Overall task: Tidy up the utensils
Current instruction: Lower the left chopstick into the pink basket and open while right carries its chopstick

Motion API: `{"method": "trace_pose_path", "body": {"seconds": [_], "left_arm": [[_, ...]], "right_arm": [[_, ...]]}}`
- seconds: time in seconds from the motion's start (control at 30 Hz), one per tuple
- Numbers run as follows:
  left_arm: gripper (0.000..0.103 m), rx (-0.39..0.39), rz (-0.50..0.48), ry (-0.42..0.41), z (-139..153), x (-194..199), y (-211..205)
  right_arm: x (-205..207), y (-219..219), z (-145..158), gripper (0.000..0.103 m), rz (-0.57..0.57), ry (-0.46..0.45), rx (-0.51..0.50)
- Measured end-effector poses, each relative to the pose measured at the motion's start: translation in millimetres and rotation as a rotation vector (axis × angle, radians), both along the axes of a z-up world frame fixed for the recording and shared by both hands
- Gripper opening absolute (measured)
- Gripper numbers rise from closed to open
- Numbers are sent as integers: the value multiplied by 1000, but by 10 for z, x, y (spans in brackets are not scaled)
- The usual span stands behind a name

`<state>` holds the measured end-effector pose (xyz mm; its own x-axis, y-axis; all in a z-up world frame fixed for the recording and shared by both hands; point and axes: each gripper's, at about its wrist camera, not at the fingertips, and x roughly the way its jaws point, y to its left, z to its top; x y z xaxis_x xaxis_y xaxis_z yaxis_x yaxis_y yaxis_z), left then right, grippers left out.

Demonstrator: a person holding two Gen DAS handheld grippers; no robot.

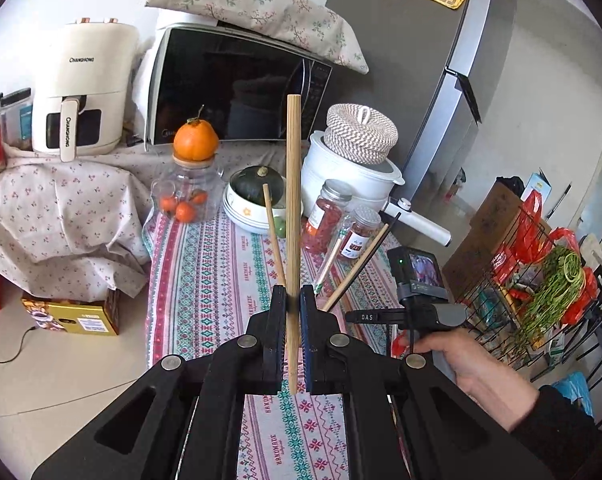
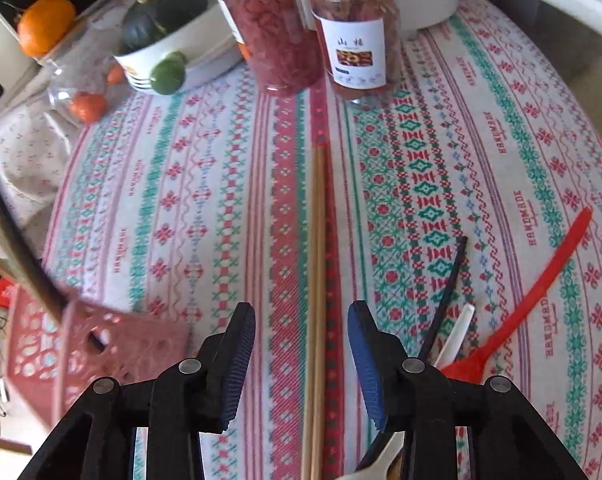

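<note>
"CHANGHONG" is printed twice on the cream air fryer [image 1: 83, 92], once on the body and once on the handle, and "HANDMADE" repeats along the stripes of the patterned tablecloth [image 2: 421, 184]. The hawthorn jar [image 2: 353, 40] carries a white label with Chinese characters; the jar of red berries [image 2: 273, 28] stands just beside it on the left.

The cloth covers a table against a wall, with a black microwave [image 1: 237, 92] behind the jars and a grey fridge [image 1: 429, 60] to their right.

The left gripper [image 1: 292, 300] is clamped on a pale wooden stick [image 1: 293, 200] that stands upright, its long axis running straight up toward the microwave. More chopsticks [image 1: 357, 268] fan out behind its fingers.

The right gripper [image 2: 301, 328] is parted, nothing pressed between its pads — a pair of bamboo chopsticks [image 2: 317, 280] lies flat on the cloth beneath the gap, pointing at the berry jar. Beside the right finger lie a black chopstick [image 2: 449, 284], a white spoon [image 2: 457, 332] and a red fork [image 2: 541, 280]; a pink perforated basket [image 2: 101, 344] sits left of the gripper.
</note>
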<state>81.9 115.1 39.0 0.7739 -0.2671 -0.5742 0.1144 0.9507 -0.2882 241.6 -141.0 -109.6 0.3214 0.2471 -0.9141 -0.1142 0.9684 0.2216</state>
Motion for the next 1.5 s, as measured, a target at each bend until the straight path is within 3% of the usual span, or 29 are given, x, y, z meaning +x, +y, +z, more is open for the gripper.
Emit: {"method": "trace_pose_path", "body": {"seconds": [0.23, 0.3, 0.33, 0.5, 0.8, 1.1, 1.27, 1.5], "left_arm": [[6, -3, 3, 26, -82, 75, 32], [6, -10, 8, 17, -58, 66, 32], [6, -13, 9, 9, -41, 56, 28], [6, -14, 19, -33, 31, 10, -3], [6, -48, 79, -103, 128, -19, 2], [6, -49, 135, -154, 95, 153, -73], [6, -6, 125, -127, -123, 392, -185], [9, 37, 83, 10, -502, 699, -303]], "right_arm": [[263, 176, -329, 35, 19, 13, -125], [258, 270, -326, 21, 64, -24, -201], [236, 288, -323, 9, 85, -31, -192], [64, 79, -179, 9, 46, -64, -84], [-542, -352, 757, 9, -23, -313, 42], [-1017, -396, 1395, 9, -67, -534, 167], [-1110, -337, 1519, 9, -64, -610, 177], [-1154, -244, 1554, 9, -62, -703, 170]]}}
